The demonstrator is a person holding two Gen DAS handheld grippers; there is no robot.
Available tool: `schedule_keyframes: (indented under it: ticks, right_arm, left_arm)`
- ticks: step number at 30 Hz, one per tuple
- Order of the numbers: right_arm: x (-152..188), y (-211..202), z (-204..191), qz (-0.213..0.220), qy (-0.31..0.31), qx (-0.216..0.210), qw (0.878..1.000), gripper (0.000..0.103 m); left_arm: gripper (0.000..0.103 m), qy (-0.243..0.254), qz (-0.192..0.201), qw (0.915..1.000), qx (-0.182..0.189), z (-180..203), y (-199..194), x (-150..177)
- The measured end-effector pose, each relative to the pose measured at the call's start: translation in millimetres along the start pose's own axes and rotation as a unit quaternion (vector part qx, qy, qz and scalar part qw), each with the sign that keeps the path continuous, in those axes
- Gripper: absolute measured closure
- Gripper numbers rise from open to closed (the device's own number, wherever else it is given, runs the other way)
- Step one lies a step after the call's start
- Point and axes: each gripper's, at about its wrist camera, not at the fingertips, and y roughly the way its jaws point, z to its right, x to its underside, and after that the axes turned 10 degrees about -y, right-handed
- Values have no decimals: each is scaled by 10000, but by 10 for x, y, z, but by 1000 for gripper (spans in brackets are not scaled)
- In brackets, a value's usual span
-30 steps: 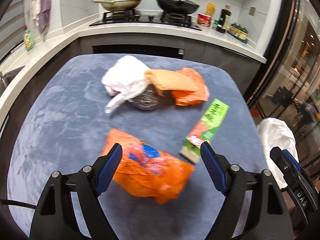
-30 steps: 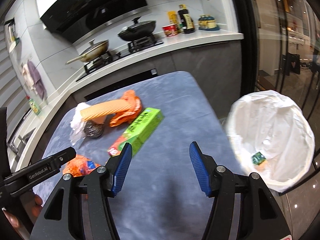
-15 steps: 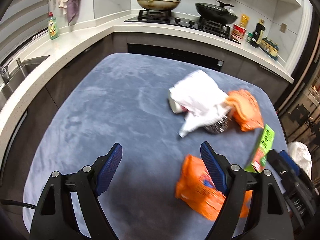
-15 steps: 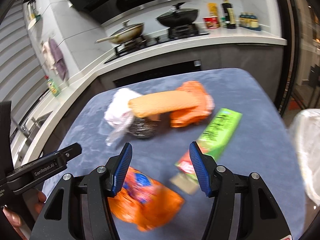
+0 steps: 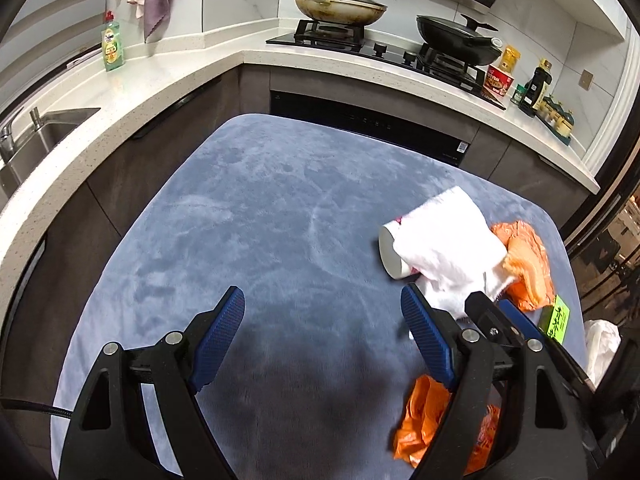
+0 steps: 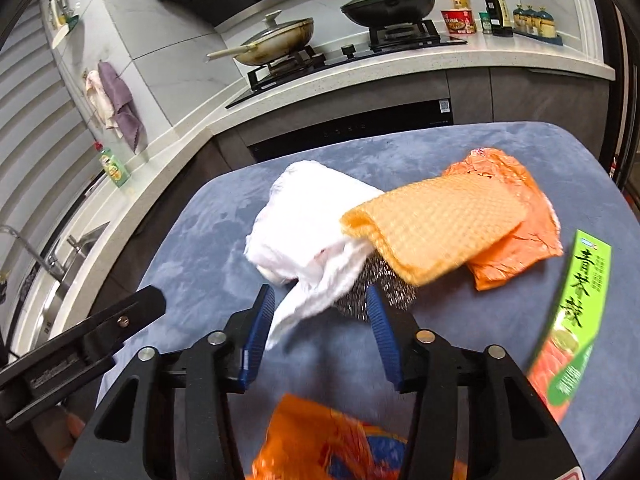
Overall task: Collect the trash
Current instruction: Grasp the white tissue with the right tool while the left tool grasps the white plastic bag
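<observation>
Trash mostly sits uncollected on the grey-blue table (image 6: 208, 264), so the job looks barely begun. A white plastic bag (image 6: 308, 224), an orange waffle cloth (image 6: 436, 224), a steel scourer (image 6: 376, 292) tucked under them and a crumpled orange wrapper (image 6: 516, 240) lie heaped together; a green box (image 6: 576, 304) rests apart toward the table's right edge, and an orange snack packet (image 6: 320, 444) lies nearest (blurred, but plainly crinkled foil). The right gripper (image 6: 322, 334) is closing its jaws round the bag's trailing tail, not yet pinching it. The left gripper (image 5: 322, 344) hangs spread wide over bare cloth, holding nothing.
</observation>
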Motion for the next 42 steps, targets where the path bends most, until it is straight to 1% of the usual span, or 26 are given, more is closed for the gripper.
schedule_keyframes:
  ticks: [1, 2, 3, 5, 8, 13, 15, 17, 23, 28, 31, 32, 33, 34, 36, 37, 38, 39, 40, 41, 42]
  right_arm:
    - [-11, 35, 14, -14, 38, 5, 10000, 64]
    - [-17, 55, 30, -27, 53, 7, 10000, 72]
    - [-24, 77, 39, -50, 41, 5, 10000, 84]
    - [-14, 91, 40, -82, -19, 5, 10000, 98]
    - [34, 33, 83, -68, -98, 19, 9999, 99]
    - [149, -197, 244, 17, -150, 200, 9997, 99]
    - [199, -291, 347, 23, -92, 251, 9996, 99]
    - [255, -373, 440, 12, -28, 304, 9995, 99]
    - [441, -557, 652, -84, 90, 436, 9990, 99]
    - [566, -687, 762, -108, 131, 475, 9987, 99]
    - [613, -767, 845, -100, 186, 494, 9986, 99]
    - [630, -793, 878, -96, 213, 502, 9985, 99]
    - [647, -817, 901, -95, 234, 503, 9984, 99]
    - [660, -840, 931, -98, 257, 503, 9984, 99]
    - [695, -891, 981, -93, 296, 511, 9982, 99]
    - [708, -908, 995, -88, 310, 513, 9982, 99]
    - [721, -934, 1019, -79, 326, 513, 9981, 99]
    - [739, -967, 1050, -66, 349, 525, 9980, 99]
    - [749, -993, 1071, -55, 371, 532, 9979, 99]
    - [766, -1032, 1107, -35, 405, 543, 9977, 99]
    - [772, -1056, 1123, -22, 425, 549, 9976, 99]
  left_arm:
    - [27, 0, -8, 10000, 17, 6, 25, -12]
    - [27, 0, -20, 10000, 23, 8, 44, -18]
    - [27, 2, -35, 10000, 35, 15, 63, -24]
    - [27, 5, -65, 10000, 61, 46, 102, -27]
    - [27, 17, -113, 9998, 132, 122, 149, -27]
    - [26, 99, -209, 9993, 277, 313, 210, 24]
    - [23, 132, -268, 9988, 376, 407, 221, 61]
    - [22, 181, -322, 9980, 506, 523, 223, 122]
    - [22, 453, -689, 9920, 951, 909, 213, 445]
    - [22, 776, -934, 9861, 1135, 1221, 199, 761]
    - [23, 929, -963, 9846, 1126, 1355, 195, 882]
    - [27, 931, -974, 9845, 1124, 1369, 192, 897]
    - [34, 935, -989, 9842, 1134, 1388, 186, 913]
    - [37, 962, -1014, 9835, 1147, 1422, 172, 937]
    - [54, 1033, -1016, 9830, 1127, 1463, 151, 976]
    - [59, 1079, -1012, 9826, 1123, 1485, 132, 997]
    - [69, 1100, -1019, 9823, 1121, 1499, 114, 1019]
    - [77, 1108, -1027, 9823, 1112, 1507, 97, 1040]
    - [81, 1121, -1045, 9819, 1111, 1512, 73, 1067]
    - [90, 1129, -1055, 9817, 1117, 1514, 61, 1079]
    - [93, 1145, -1065, 9814, 1118, 1519, 41, 1102]
